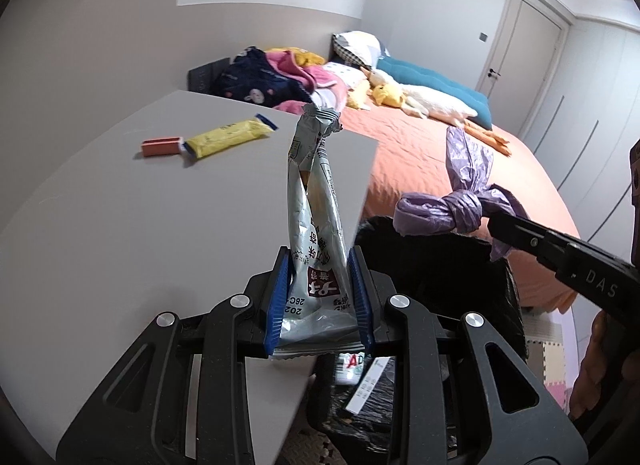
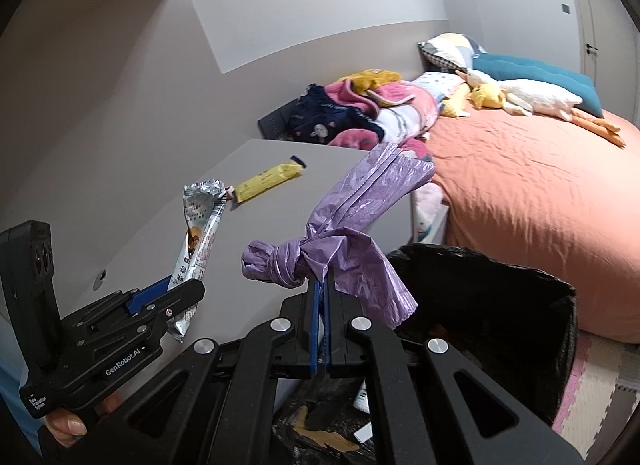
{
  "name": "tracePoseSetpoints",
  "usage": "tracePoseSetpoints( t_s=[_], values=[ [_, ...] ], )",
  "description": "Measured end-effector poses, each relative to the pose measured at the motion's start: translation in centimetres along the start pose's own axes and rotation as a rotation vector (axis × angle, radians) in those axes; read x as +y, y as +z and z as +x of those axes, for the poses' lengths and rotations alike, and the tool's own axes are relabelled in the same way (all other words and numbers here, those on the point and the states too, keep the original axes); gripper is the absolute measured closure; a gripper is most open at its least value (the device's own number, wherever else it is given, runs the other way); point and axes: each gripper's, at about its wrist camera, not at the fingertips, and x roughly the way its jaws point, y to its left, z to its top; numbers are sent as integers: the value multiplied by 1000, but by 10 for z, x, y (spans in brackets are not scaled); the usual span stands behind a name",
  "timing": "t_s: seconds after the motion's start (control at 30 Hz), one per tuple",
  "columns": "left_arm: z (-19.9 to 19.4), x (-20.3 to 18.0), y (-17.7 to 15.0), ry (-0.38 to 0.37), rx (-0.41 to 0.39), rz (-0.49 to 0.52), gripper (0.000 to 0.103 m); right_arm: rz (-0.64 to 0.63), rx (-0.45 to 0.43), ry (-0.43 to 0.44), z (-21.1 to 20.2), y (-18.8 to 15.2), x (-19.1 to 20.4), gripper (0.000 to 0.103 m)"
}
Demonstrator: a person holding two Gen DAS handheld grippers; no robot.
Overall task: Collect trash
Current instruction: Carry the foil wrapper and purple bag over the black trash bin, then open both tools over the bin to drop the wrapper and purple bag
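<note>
My left gripper (image 1: 319, 265) is shut on a silver snack wrapper (image 1: 316, 205), held upright over the grey table's edge; the wrapper also shows in the right wrist view (image 2: 200, 237). My right gripper (image 2: 320, 285) is shut on a knotted purple plastic bag (image 2: 344, 233), held above the black-lined trash bin (image 2: 520, 305). The purple bag (image 1: 452, 205) and the bin (image 1: 440, 261) also show in the left wrist view. A yellow wrapper (image 1: 228, 137) and a small orange box (image 1: 160, 146) lie on the table.
The grey table (image 1: 120, 245) stands beside a bed with an orange sheet (image 1: 420, 153), piled clothes (image 2: 360, 109), pillows and a plush duck (image 1: 424, 99). The bin holds papers and a carton. Foam mats (image 2: 592, 377) cover the floor. A door (image 1: 520, 41) is at the far right.
</note>
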Motion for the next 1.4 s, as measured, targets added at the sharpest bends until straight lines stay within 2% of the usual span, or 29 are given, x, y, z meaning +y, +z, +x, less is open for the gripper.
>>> tracePoseSetpoints(
  t_s=[0.63,0.7,0.73,0.77,0.8,0.83,0.87,0.93,1.17,1.4],
  values=[
    [21,-77,-14,-160,69,131,74,108,-69,-97,-59,-19,-68,101],
    [26,-84,-16,-189,97,147,70,118,-69,-111,-63,-19,-73,101],
    [29,-87,-18,-201,115,157,50,123,-70,-118,-66,-21,-77,100],
    [32,-91,-19,-209,142,165,33,133,-71,-127,-68,-21,-81,88],
    [34,-94,-20,-205,151,163,5,141,-77,-131,-70,-21,-83,77],
    [34,-95,-21,-201,141,155,6,148,-87,-139,-73,-22,-86,42],
    [34,-95,-21,-201,136,151,6,154,-113,-163,-77,-23,-88,25],
    [35,-96,-21,-205,141,145,6,150,-135,-196,-83,-24,-91,24],
    [26,-97,-17,-183,100,148,6,181,-137,-194,-83,-25,-104,24],
    [23,-97,-16,-163,86,164,6,179,-132,-187,-81,-26,-101,24]
  ],
)
